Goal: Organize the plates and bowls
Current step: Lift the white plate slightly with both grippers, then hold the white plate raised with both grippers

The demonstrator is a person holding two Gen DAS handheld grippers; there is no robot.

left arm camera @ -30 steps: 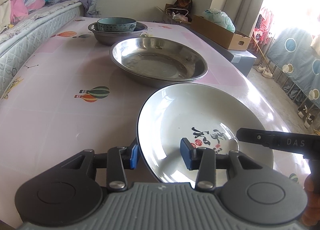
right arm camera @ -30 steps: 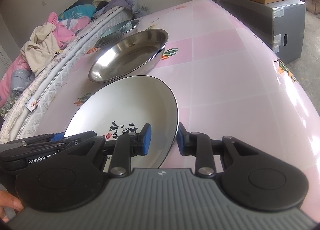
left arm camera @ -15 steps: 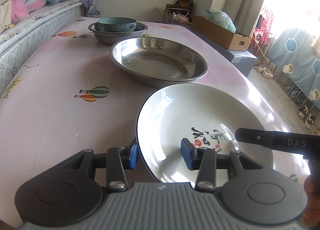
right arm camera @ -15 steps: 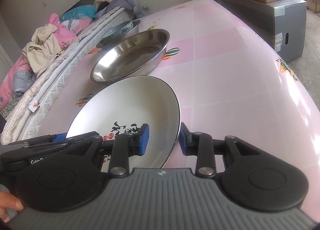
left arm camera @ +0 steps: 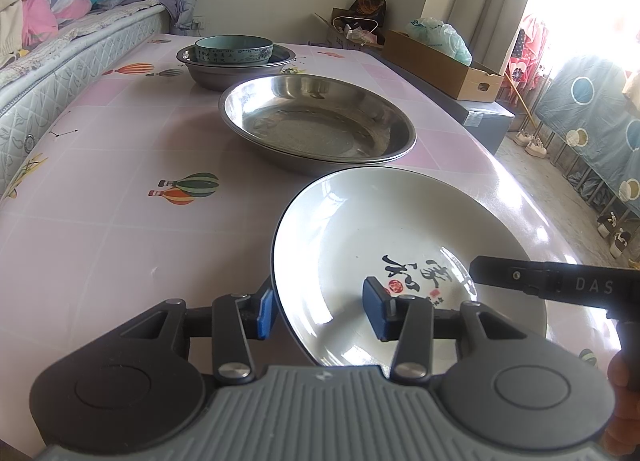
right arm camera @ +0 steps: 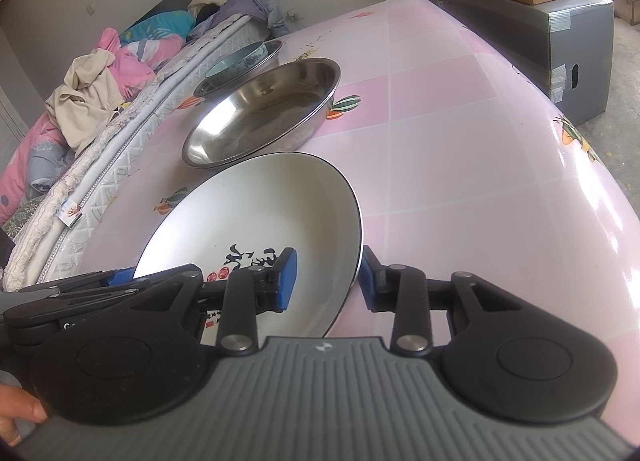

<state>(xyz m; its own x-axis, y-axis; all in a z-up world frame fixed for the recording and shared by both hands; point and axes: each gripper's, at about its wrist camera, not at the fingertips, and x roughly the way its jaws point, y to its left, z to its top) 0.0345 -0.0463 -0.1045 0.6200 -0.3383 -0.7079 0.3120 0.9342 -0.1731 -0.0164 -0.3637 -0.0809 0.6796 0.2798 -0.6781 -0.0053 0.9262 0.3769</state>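
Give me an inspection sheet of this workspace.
Surface: pink table with a balloon print.
Job's things: white plate nearest; steel basin behind it; teal bowl nested in a smaller steel bowl farthest.
Clutter: nothing seen.
Grippers: left gripper open, fingers straddling the plate's left rim. Right gripper open, jaws just been opening, the plate's right rim between them.
Cables: nothing seen.
Surroundings: bed with heaped clothes beside the table; cardboard box on a grey cabinet opposite.
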